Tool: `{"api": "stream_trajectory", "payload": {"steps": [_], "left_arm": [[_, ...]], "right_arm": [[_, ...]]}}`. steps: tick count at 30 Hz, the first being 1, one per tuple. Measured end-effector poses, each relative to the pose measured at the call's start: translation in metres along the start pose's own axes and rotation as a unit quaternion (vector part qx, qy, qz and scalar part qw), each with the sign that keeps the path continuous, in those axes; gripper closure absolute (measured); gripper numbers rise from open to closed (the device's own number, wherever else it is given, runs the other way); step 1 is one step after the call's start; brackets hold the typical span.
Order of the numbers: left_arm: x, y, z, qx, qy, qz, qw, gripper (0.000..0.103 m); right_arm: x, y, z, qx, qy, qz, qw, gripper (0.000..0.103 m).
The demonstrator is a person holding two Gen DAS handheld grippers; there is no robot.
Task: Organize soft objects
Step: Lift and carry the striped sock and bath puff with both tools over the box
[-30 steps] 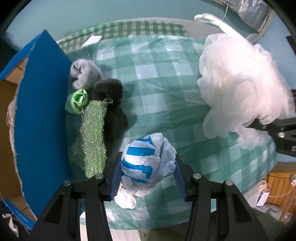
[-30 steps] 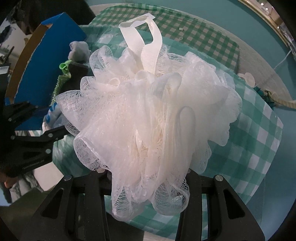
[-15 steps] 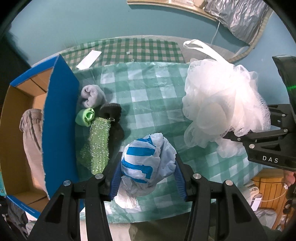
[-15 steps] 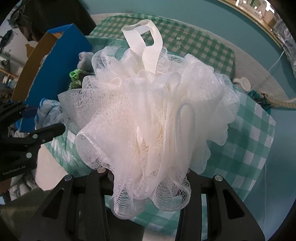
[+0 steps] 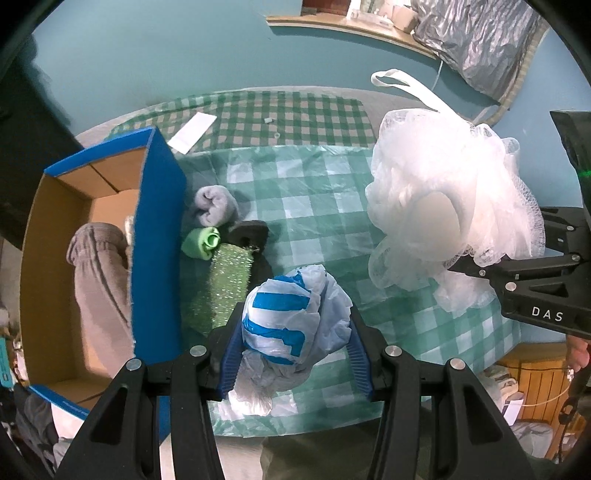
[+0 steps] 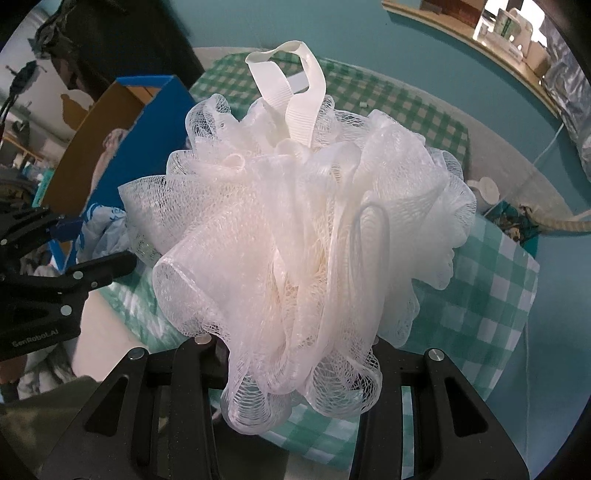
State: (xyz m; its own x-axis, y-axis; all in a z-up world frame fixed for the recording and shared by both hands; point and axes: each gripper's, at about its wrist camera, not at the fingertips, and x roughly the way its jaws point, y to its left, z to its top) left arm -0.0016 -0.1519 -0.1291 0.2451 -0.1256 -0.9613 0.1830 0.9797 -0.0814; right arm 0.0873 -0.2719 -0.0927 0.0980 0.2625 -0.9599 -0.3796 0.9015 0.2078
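My left gripper is shut on a crumpled blue-and-white plastic bag, held above the green checked table. My right gripper is shut on a white mesh bath pouf with a ribbon loop; the pouf also shows in the left wrist view. An open blue cardboard box stands at the table's left with a grey garment inside. Beside the box lie a grey rolled sock, a green roll, a sparkly green cloth and a black item.
A white paper slip lies at the table's far edge. A wooden shelf runs along the teal wall. A wooden crate stands below the table at right. A small white lid lies at the far right.
Both grippers have risen and drawn back from the table with their loads. The inside of the box and the grey garment have come into the left wrist view.
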Motion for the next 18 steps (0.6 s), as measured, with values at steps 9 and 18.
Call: {"api": "stream_trajectory", "payload": {"steps": [9,18], "left_arm": [[-0.024,0.016,0.001,-0.019,-0.019,0.013,0.9996,0.052],[-0.044,0.037,-0.001,-0.041,-0.037,0.019,0.9983,0.052]], "right_arm": [[-0.017,0.017,0.012,-0.014,-0.021,0.005,1.000,0.065],[-0.031,0.035,0.027,-0.032,-0.038,0.012,0.999,0.065]]}}
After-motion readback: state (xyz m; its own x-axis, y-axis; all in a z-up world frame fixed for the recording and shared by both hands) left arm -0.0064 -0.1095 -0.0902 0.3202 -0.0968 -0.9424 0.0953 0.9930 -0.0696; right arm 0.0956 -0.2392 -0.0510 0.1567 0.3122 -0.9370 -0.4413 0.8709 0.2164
